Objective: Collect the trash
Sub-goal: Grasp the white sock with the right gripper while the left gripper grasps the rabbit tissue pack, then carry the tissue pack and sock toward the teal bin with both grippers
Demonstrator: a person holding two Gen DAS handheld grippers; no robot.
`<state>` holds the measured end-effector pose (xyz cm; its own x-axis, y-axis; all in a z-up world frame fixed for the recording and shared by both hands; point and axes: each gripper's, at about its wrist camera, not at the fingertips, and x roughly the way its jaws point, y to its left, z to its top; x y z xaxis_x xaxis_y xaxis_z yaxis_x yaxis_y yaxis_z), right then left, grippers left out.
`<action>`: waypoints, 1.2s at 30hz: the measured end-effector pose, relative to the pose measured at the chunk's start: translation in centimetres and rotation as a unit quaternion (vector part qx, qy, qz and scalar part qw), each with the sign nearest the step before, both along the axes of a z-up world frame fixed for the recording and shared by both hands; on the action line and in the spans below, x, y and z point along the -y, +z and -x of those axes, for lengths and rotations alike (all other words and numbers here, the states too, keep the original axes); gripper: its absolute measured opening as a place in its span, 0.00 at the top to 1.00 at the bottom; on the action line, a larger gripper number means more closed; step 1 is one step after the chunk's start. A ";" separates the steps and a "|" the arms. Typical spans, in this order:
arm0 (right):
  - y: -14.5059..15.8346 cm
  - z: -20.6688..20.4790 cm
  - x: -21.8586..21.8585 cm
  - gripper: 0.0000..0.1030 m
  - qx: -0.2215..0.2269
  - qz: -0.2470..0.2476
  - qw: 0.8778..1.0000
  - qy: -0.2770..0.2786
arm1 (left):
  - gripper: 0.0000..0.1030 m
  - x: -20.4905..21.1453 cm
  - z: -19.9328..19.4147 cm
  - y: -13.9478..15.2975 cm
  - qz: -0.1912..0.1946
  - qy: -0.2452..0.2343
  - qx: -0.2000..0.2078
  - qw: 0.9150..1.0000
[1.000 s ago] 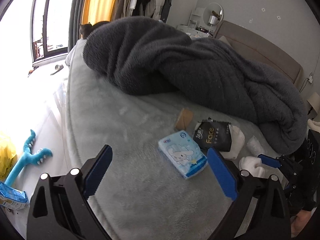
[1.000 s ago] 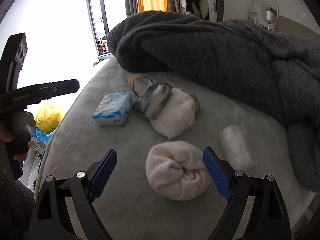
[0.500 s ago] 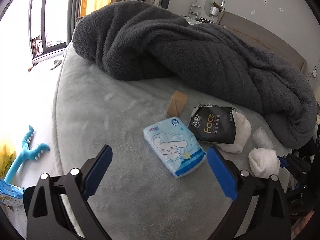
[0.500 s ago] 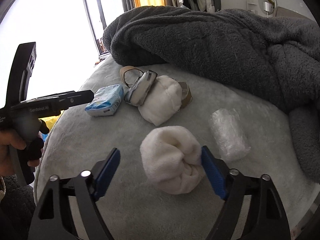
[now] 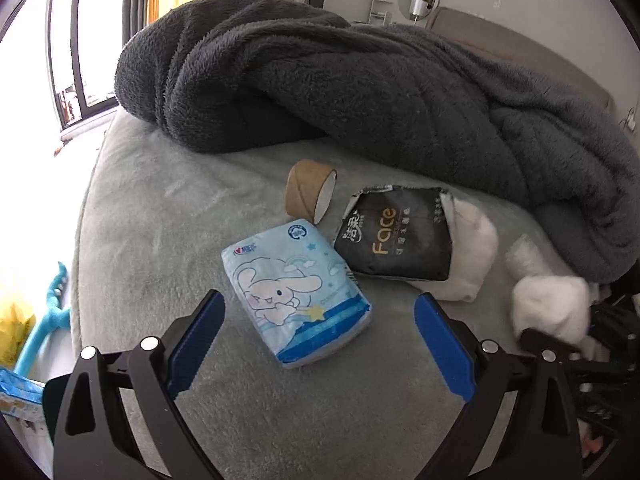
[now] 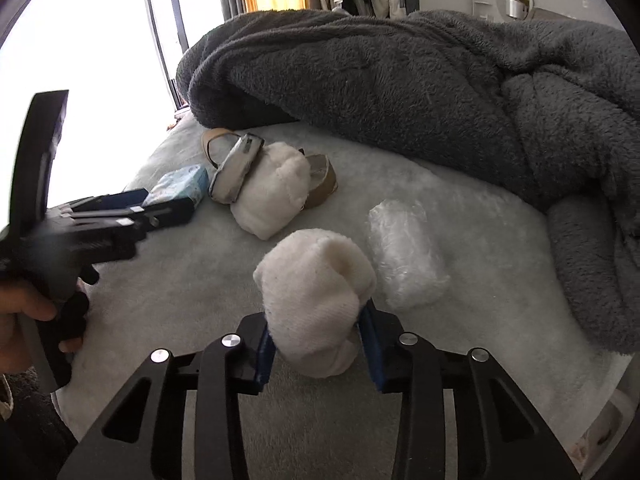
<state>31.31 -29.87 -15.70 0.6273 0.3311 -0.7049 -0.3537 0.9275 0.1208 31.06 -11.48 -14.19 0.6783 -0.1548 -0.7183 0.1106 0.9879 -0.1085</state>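
On the grey bed lie a blue cartoon tissue pack [image 5: 296,292], a black "Face" wrapper [image 5: 396,240], a cardboard tube [image 5: 308,196] and a clear plastic bundle [image 6: 404,256]. My left gripper [image 5: 320,300] stands open just above the near end of the tissue pack, its fingers on either side and not touching it. My right gripper [image 6: 316,336] is closing; its blue pads press on a white rolled sock ball [image 6: 316,288]. A second white bundle [image 6: 272,196] lies partly under the black wrapper.
A thick dark grey blanket [image 5: 360,80] is heaped along the far side of the bed. The bed edge curves away at left, with a blue toy [image 5: 44,328] and a yellow bag [image 5: 12,332] on the floor. A person's hand [image 6: 20,308] holds the left gripper.
The right jaws went from wide apart to pinching the white sock ball. The left gripper came forward and lower over the tissue pack, still open.
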 end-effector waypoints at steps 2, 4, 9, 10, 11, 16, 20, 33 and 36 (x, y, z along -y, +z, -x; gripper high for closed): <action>0.3 0.2 0.3 0.64 0.002 -0.011 1.000 -0.001 | 0.06 0.2 -0.2 -0.2 -0.006 0.007 -0.002 1.000; 0.5 0.1 0.4 0.65 0.003 -0.017 1.000 -0.001 | 0.06 0.2 -0.5 -0.3 -0.009 0.020 -0.003 1.000; 1.3 0.2 0.6 0.65 0.007 -0.036 0.999 -0.001 | 0.08 -0.2 -1.2 -1.0 -0.008 0.045 -0.016 0.999; 1.4 0.1 0.6 0.65 0.007 -0.041 0.999 -0.002 | 0.08 -0.3 -1.2 -1.1 -0.009 0.048 -0.018 0.999; 1.6 0.1 0.7 0.65 0.007 -0.046 0.999 -0.002 | 0.10 -0.3 -1.3 -1.1 -0.010 0.052 -0.020 0.998; 2.5 0.2 0.8 0.65 0.012 -0.061 0.998 -0.003 | 0.17 -0.3 -1.2 -1.2 -0.019 0.059 -0.020 0.998; 2.7 0.0 1.0 0.65 0.012 -0.068 0.998 -0.006 | 0.31 -0.3 -1.1 -1.0 -0.014 0.054 -0.017 0.998; 3.3 -0.2 0.2 0.65 0.014 -0.077 0.997 -0.012 | 0.44 -1.9 0.0 -0.1 0.044 0.028 -0.002 0.999; 3.5 -0.5 -0.1 0.65 0.012 -0.087 0.996 -0.016 | 0.44 -2.2 0.7 0.5 0.057 0.008 0.010 0.998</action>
<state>31.79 -29.81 -12.19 0.6558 0.4263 -0.6230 -0.3297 0.9042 0.2716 30.33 -9.25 -13.68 0.6953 -0.2246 -0.6827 0.0984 0.9707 -0.2192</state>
